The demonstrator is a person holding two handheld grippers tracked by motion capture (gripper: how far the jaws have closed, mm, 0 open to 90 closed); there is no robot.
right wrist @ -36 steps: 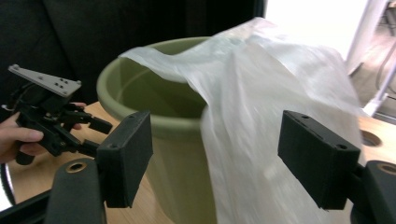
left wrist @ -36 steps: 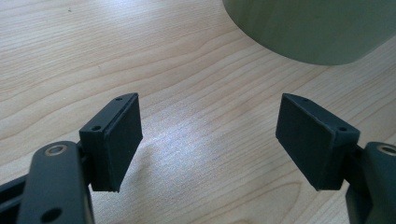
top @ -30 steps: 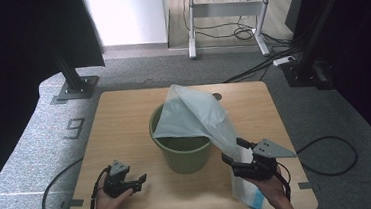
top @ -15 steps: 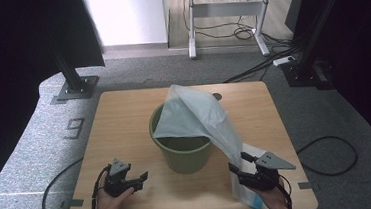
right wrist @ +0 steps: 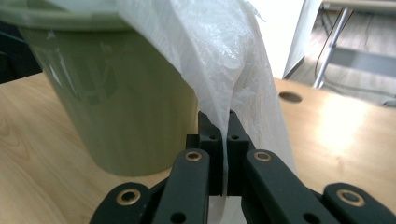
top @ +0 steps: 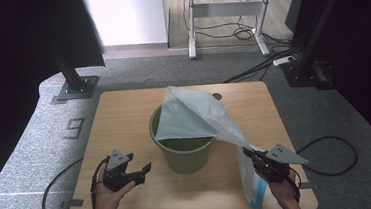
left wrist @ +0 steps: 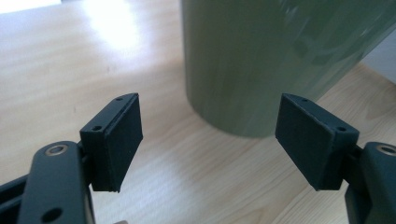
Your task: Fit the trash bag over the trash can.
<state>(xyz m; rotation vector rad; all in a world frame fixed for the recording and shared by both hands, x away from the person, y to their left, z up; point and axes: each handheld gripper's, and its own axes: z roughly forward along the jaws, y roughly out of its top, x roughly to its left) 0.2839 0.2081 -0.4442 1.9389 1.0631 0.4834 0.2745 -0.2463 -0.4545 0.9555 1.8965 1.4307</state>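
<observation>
The wooden table [top: 124, 114] carries a green bucket [top: 185, 152] at its centre, with a translucent plastic bag [top: 194, 116] draped over the rim. The right tongs [right wrist: 223, 140] are clamped on the bag's edge just beside the bucket. The left tongs [left wrist: 210, 135] rest with jaws apart near the bucket's base, holding nothing.

Green bucket [top: 185, 152] on wooden table [top: 124, 119]

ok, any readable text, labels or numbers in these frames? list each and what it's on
"9": pale numeral on the grey floor mat, left of the table.
No print can be read on the green bucket, the plastic bag or the left gripper and right gripper.
</observation>
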